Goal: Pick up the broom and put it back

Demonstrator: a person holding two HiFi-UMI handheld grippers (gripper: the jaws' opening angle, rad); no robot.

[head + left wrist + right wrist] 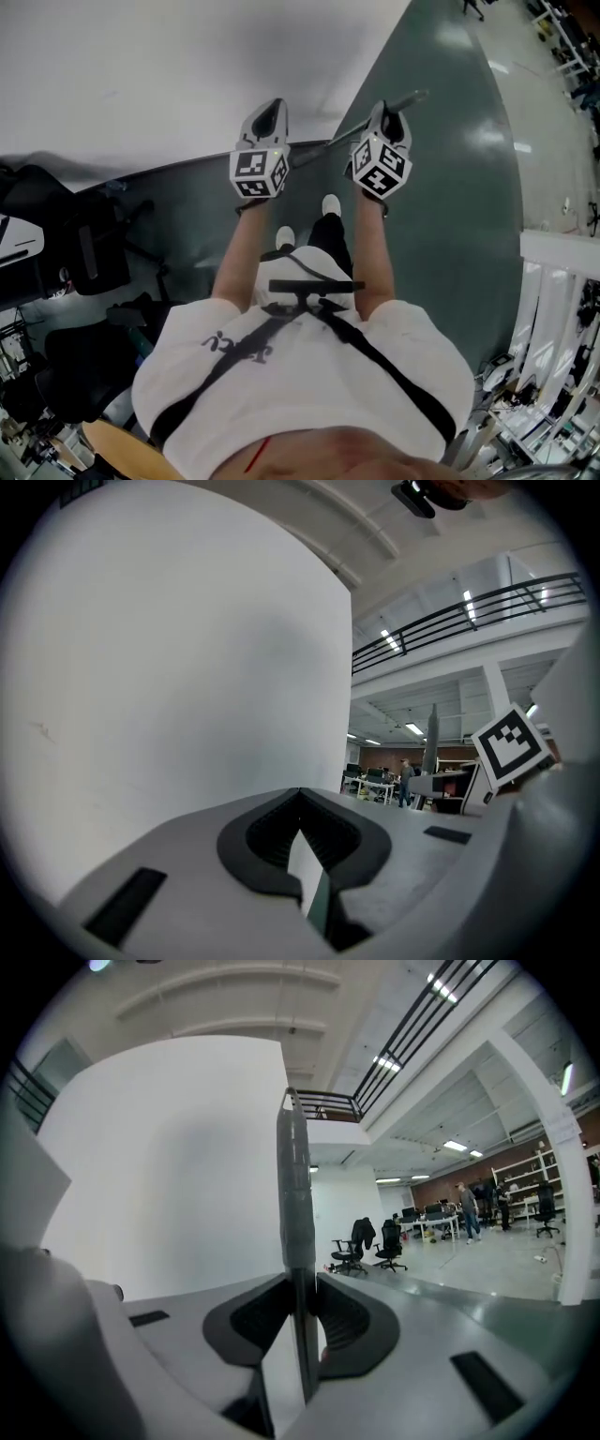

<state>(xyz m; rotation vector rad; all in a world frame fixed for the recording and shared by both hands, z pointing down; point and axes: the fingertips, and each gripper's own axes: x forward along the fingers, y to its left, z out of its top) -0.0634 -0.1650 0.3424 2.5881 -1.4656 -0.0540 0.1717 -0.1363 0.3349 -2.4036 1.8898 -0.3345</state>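
Only the broom's grey handle shows; its head is out of sight. In the right gripper view the handle (294,1194) stands upright between the jaws, and my right gripper (301,1312) is shut on it. In the head view the handle (412,97) slants from between the two grippers up to the right, past my right gripper (388,114). My left gripper (267,117) is held up beside it on the left. In the left gripper view my left gripper (300,803) is shut, pads meeting with nothing between them, and the handle (432,735) rises to its right.
A curved white wall (169,75) fills the space ahead, above a dark green floor (450,169). Black office chairs (89,253) stand at the left, and a white railing (562,251) at the right. The person's shoes (330,204) show below the grippers.
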